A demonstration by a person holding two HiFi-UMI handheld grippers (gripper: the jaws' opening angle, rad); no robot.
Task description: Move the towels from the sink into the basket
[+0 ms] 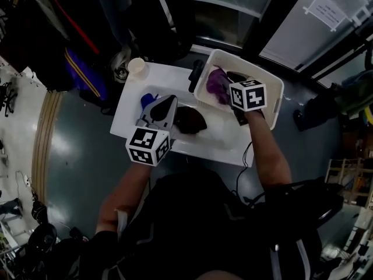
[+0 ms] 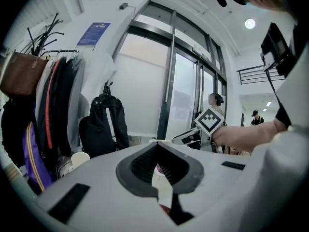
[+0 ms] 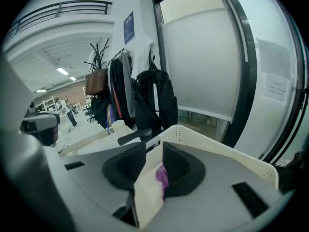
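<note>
Left gripper (image 1: 165,105) — near sink (image 1: 125,115) edge

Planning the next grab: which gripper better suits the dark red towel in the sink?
Left: the left gripper hangs beside the dark red towel; the right gripper is over the white plastic basket.

The head view is dim and heavily vignetted. Only the white tabletop (image 1: 131,107) and the white plastic basket (image 1: 256,72) stand out, and the glossy grey floor (image 1: 76,156) carries pale glare at left. Both gripper views are bright, lit by frosted glass doors (image 2: 142,81) and a round ceiling lamp (image 2: 249,23), with fisheye bending, black corners and a soft near foreground.
</note>
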